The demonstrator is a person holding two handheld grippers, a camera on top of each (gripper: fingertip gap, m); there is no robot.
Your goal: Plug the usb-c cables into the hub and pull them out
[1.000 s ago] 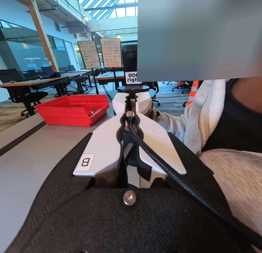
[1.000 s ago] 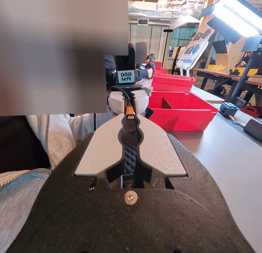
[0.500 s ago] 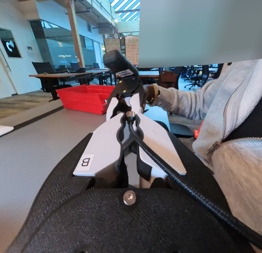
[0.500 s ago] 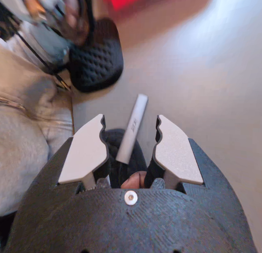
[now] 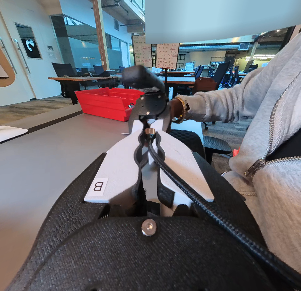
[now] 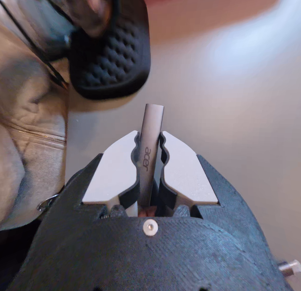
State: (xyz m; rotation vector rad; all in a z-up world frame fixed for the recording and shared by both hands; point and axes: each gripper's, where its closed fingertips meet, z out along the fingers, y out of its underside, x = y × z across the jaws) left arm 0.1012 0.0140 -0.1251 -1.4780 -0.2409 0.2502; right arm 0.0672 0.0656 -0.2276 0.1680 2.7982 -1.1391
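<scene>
My left gripper (image 5: 149, 132) is shut on a black braided usb-c cable (image 5: 162, 162). The cable's metal plug (image 5: 149, 130) sticks out at the fingertips, and the cable trails back to the lower right. My right gripper (image 6: 149, 133) points down at the grey table (image 6: 228, 120) and is shut on the slim grey metal hub (image 6: 153, 117), whose far end sticks out past the tips. In the left wrist view the right gripper (image 5: 149, 122) stands just beyond the plug, tips down. In the right wrist view the left gripper's black body (image 6: 110, 63) is blurred at the upper left.
A red bin (image 5: 104, 104) stands on the table (image 5: 48, 152) behind the grippers. A white object (image 5: 11, 131) lies at the far left. A black mesh chair (image 5: 187, 136) and the person's grey sleeve (image 5: 228, 100) are at the right. Spacing between my two grippers at the tips: around 12 cm.
My right gripper swung from level down toward the table, stood open over the hub half a second ago, and has now shut on it. My left gripper kept hold of the cable.
</scene>
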